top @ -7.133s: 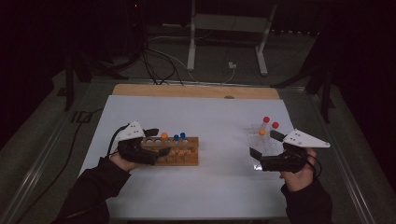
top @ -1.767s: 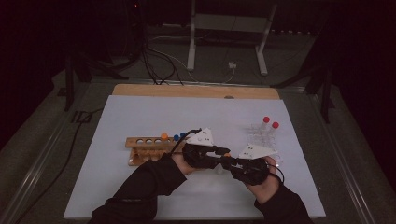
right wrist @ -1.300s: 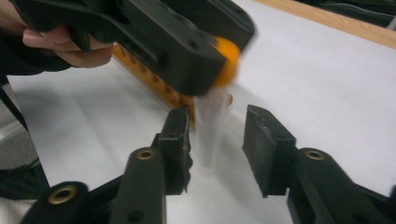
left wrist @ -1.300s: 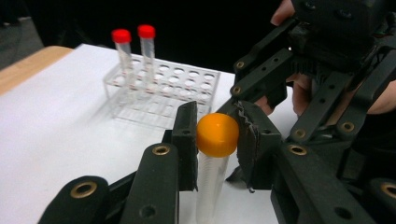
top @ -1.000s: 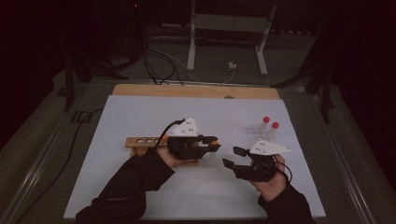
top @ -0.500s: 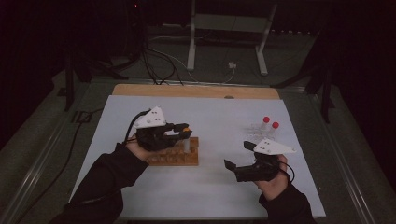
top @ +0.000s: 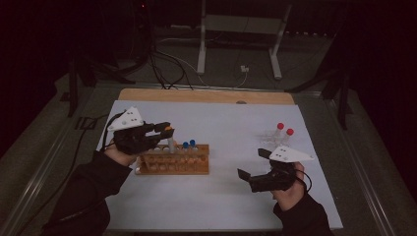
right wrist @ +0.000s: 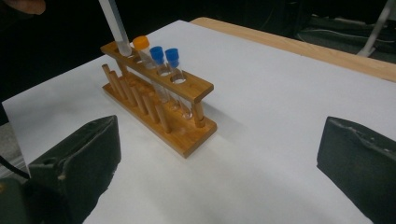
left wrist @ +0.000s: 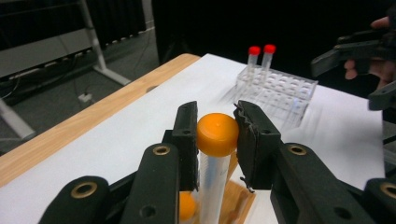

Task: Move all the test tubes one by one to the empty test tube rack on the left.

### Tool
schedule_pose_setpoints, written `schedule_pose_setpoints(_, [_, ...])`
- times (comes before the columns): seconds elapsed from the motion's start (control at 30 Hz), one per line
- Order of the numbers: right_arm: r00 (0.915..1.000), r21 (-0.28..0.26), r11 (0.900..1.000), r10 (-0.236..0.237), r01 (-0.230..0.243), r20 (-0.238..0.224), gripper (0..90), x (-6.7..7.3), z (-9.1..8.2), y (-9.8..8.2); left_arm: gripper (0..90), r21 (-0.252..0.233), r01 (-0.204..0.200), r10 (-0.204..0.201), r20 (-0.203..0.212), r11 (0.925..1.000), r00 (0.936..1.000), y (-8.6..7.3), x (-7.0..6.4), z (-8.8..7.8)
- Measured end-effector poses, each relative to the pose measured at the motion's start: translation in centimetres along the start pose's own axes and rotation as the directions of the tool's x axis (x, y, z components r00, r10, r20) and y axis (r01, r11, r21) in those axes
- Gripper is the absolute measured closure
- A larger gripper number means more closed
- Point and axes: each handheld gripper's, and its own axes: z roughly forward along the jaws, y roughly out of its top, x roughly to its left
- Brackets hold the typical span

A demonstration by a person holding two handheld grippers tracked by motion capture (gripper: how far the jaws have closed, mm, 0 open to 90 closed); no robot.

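My left gripper is shut on an orange-capped tube and holds it upright over the left part of the wooden rack. In the left gripper view the pads press on the orange cap. The right gripper view shows the tube's lower end at a hole near the rack's left end, beside another orange-capped tube and two blue-capped tubes. My right gripper hovers at the right; its jaws have just been opening, wide apart, nothing between them.
A clear plastic rack with two red-capped tubes stands at the right rear, just beyond my right gripper. A white sheet covers the table, with a wooden strip along its far edge. Cables and a metal stand lie on the floor behind.
My left gripper has carried the orange-capped tube leftward from the table's middle to over the wooden rack. The right gripper's jaws have spread wider; that hand stayed in place.
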Motion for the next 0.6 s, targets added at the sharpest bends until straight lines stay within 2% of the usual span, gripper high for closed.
schedule_pose_setpoints(0.2, [1.0000, 0.002, 1.000, -0.002, 0.002, 0.004, 0.0, -0.1, 0.0, 0.1, 71.8, -0.003, 0.030, -0.030, -0.047, 0.9995, 0.9984, -1.2, 1.6, -0.4])
schedule_pose_setpoints(0.6, [1.0000, 0.004, 1.000, -0.002, 0.002, 0.007, 0.0, -0.2, -0.1, -0.1, 71.8, 0.028, 0.052, -0.051, -0.064, 0.9982, 0.9967, -3.5, 2.4, 1.7])
